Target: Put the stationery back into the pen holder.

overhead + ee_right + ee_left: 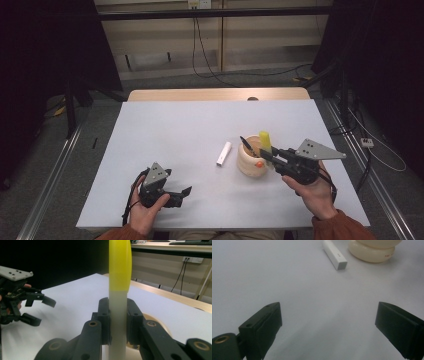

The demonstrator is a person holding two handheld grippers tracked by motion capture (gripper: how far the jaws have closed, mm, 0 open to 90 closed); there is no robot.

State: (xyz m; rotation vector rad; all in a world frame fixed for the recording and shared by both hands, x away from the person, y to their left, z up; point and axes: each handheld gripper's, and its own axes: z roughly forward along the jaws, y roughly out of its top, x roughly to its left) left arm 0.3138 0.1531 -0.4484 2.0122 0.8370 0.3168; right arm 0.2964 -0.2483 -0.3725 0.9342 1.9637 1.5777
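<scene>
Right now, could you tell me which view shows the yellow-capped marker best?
The right gripper view: the marker stands upright, clamped between the right gripper jaws. The high view shows it small above the cream holder.

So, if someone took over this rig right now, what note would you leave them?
Right gripper: shut on the upright yellow-capped white marker, held over the round cream holder.
Left gripper: open, holding nothing, low over the white table at the person's left.
A white rectangular stick lies flat on the table just left of the holder, apart from it. A dark pen and something orange sit in the holder.
Done: the marker is gripped. Whether its lower end is in the holder cannot be told.
Left: probably finish moving the marker, then deal with the white stick.
</scene>
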